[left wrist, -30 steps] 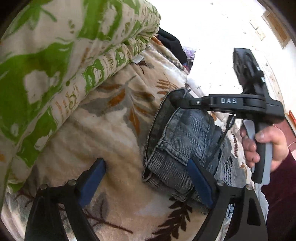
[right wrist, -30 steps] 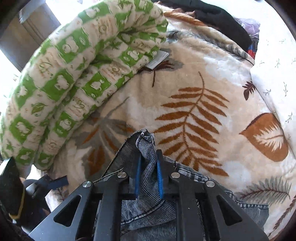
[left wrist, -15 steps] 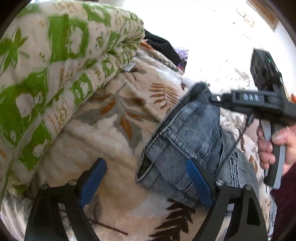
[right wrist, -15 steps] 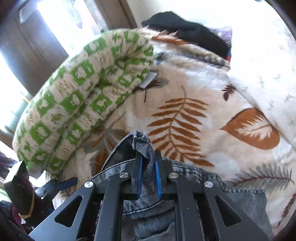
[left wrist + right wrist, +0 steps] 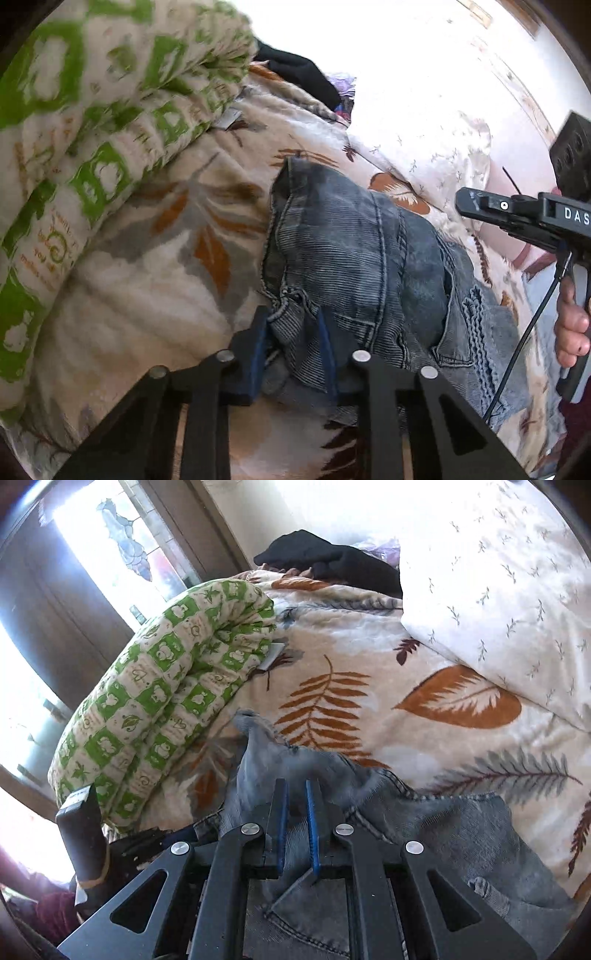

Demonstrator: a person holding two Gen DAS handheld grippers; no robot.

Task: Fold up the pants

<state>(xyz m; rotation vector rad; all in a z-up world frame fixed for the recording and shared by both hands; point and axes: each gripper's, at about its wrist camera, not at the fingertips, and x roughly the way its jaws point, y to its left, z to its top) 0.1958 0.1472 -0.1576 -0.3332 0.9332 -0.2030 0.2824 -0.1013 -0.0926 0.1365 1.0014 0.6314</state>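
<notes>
Strong daylight is pouring in through a window (image 5: 122, 542) at the upper left of the right wrist view, where dark wooden framing (image 5: 55, 602) is standing between the bright panes. A cream wall (image 5: 251, 506) is showing at the top centre of that frame.

A bed is filling most of both frames, covered by a cream blanket (image 5: 369, 657) printed with brown and grey leaves. A rolled green-and-white quilt (image 5: 166, 686) is lying along its left side, and a white pillow (image 5: 498, 590) is sitting at the upper right. A dark garment (image 5: 328, 559) is resting at the top centre. In the left wrist view the upper right is washing out in glare.
</notes>
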